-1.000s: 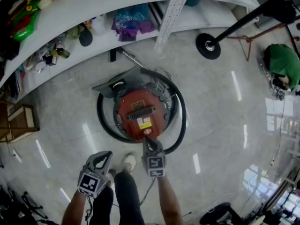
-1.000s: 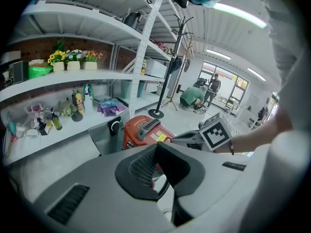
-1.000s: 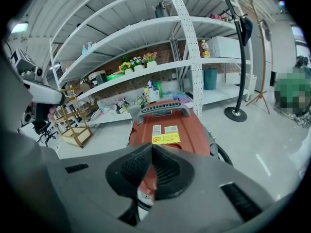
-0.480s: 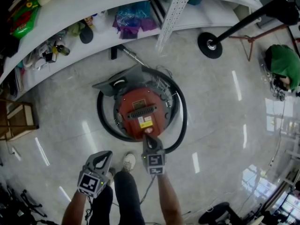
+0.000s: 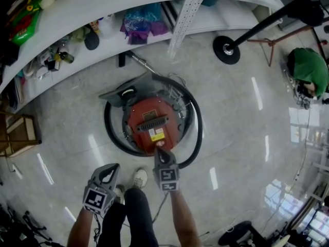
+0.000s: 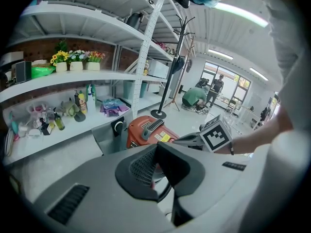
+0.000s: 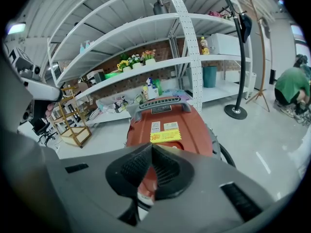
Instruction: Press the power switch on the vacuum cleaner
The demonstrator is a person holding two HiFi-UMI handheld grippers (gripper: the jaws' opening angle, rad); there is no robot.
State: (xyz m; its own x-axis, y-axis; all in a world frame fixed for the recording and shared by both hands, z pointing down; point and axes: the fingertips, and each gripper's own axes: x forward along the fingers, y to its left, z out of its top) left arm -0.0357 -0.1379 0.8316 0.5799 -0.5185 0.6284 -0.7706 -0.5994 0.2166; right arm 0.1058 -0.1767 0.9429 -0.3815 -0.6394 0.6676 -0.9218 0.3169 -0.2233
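Plainly, the whole move rests on the right gripper (image 5: 161,151): its jaws are pressed together with nothing between them, making one blunt tip, and the vacuum cleaner (image 5: 149,118) lies straight ahead of it at 12 o'clock, its near rim just beyond that tip. A pale spot (image 5: 160,143) on that rim, below the yellow label (image 5: 156,135), may be the power switch, though it is too small to be sure. The red body's long axis runs from 6 to 12 o'clock, in line with the gripper, so a short push forward and down looks like all that is called for.

The left gripper (image 5: 109,170), also closed and empty, hangs well apart at about 8 o'clock from the machine and is plainly the farther one.

The black hose (image 5: 199,133) rings the body and passes close by the right gripper at 3 o'clock; it might snag a wide approach. Bare floor (image 5: 241,138) lies open to the right, and the shelf (image 5: 103,4) stands beyond at 12 o'clock.
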